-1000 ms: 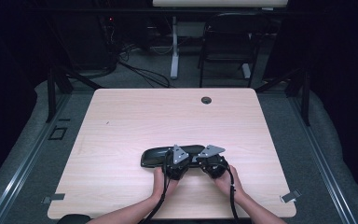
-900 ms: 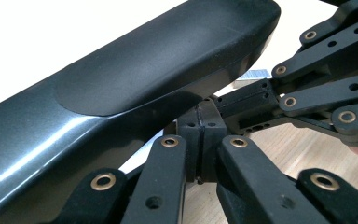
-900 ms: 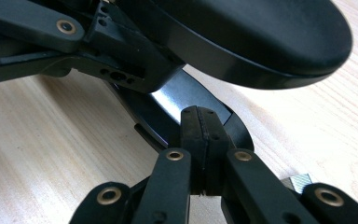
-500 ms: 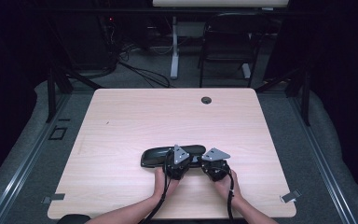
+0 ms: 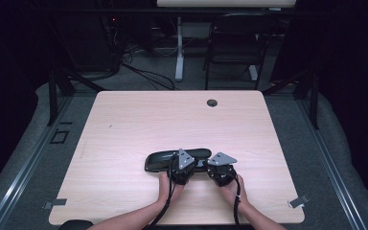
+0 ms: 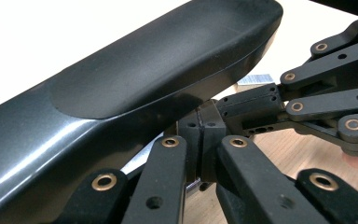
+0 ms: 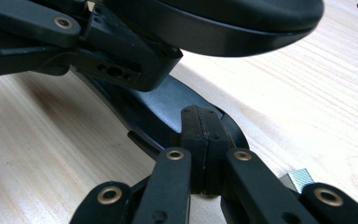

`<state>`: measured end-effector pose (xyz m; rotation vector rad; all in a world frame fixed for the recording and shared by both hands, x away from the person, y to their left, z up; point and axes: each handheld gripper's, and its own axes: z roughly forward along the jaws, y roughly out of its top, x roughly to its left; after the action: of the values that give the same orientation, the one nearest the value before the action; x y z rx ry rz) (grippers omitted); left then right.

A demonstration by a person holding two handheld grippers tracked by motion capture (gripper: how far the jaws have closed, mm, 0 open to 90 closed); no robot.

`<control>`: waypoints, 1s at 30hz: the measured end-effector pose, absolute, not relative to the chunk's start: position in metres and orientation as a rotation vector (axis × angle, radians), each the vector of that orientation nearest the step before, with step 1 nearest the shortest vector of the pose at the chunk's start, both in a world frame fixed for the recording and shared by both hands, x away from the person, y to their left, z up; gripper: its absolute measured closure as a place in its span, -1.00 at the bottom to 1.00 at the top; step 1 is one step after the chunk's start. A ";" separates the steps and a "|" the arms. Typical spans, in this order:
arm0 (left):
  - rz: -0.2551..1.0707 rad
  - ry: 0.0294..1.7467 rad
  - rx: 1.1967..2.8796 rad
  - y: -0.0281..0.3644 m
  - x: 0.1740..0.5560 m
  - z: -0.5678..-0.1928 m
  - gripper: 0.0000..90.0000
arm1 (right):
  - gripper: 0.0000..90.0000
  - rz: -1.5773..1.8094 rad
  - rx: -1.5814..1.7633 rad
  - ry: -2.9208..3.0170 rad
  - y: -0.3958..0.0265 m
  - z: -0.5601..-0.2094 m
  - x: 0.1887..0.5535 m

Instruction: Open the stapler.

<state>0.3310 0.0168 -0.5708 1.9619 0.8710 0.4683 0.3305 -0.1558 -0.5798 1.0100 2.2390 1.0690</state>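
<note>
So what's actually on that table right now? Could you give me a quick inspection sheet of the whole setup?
Surface: pale wood-grain table with a small round dark grommet hole near its far edge.
Job's things: one long, glossy black plastic case lying near the front edge.
Clutter: nothing seen on the tabletop; small grey clips at the front corners.
Grippers: left gripper jaws shut, tips at the case's underside; right gripper jaws shut, tips against the case's end. Whether either pinches it cannot be told.
Cables: a black cable trails back from each gripper along the forearm.
Surroundings: dark room, grey floor, black chair and a white stand leg behind the table.
</note>
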 end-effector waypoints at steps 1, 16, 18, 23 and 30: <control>0.468 0.871 1.961 0.017 0.331 -0.571 1.00 | 1.00 1.068 1.011 2.241 -0.156 -0.580 0.331; 0.508 0.844 1.970 0.015 0.327 -0.570 1.00 | 1.00 1.061 0.996 2.250 -0.157 -0.580 0.330; 0.495 0.835 1.973 0.014 0.329 -0.570 1.00 | 1.00 1.072 1.007 2.245 -0.157 -0.580 0.331; 0.494 0.865 1.949 0.012 0.331 -0.573 1.00 | 1.00 1.079 1.017 2.241 -0.157 -0.580 0.331; 0.485 0.866 1.942 0.012 0.332 -0.573 1.00 | 1.00 1.099 1.022 2.233 -0.159 -0.581 0.331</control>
<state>0.3324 0.0122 -0.5734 1.9415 0.8660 0.4850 0.3306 -0.1586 -0.5814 1.0216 2.2333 1.0993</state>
